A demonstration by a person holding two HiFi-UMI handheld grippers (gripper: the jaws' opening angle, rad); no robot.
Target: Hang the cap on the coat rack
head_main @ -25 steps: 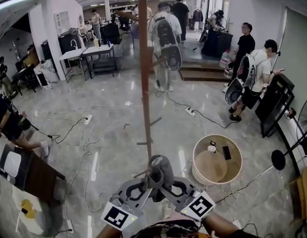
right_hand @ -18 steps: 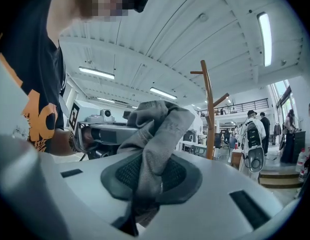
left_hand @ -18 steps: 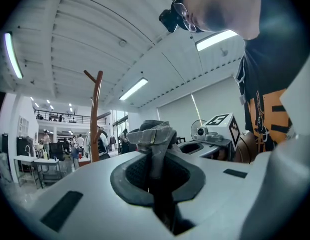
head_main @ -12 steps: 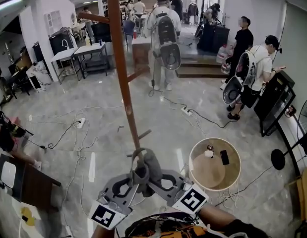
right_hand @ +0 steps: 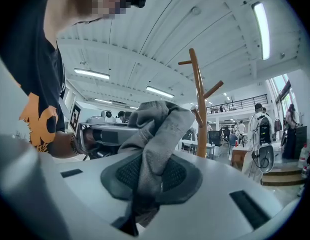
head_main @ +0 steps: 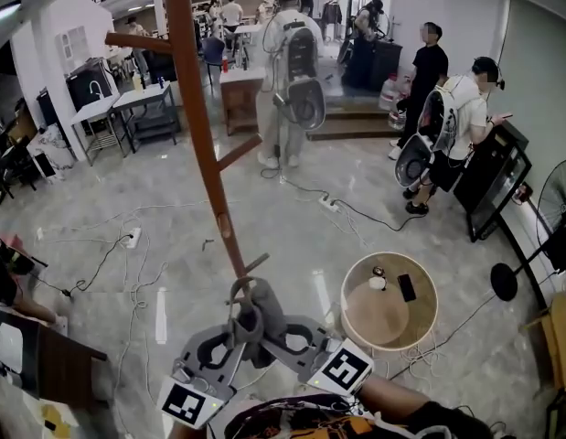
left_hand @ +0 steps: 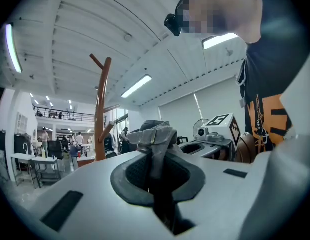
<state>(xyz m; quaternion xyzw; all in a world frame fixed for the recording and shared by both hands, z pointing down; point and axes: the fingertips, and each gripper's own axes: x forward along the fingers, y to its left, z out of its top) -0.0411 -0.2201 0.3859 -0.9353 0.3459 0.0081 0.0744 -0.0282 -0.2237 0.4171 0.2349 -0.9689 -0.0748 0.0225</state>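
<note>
Clamped with the left gripper (head_main: 237, 326) on a thin fold of the grey cap (head_main: 256, 305), jaws all but together on the fabric. Pinched likewise with the right gripper (head_main: 272, 326) on a thicker bunch of the same cap, jaws slightly apart and packed with cloth. Held level, both sets of tips turned in toward each other and nearly meeting.

Seen from the left gripper view: cloth rising out of the dark pads, topped by what looks like a strap with a small buckle, with the marker cube of the right gripper just beyond. Seen from the right gripper view: a rumpled grey mound standing above the pads.

Carried clear of the floor (head_main: 154, 245), close in front of the lower stretch of the brown wooden coat rack (head_main: 205, 154), beside a short low peg; touching or just apart, hard to say from the head view. Not yet hung on any peg.

Off to the right, a round wooden surface (head_main: 374, 323) with a dark phone (head_main: 406, 287). Farther back, cables (head_main: 356, 216) across the floor and several people (head_main: 292, 71) standing.
</note>
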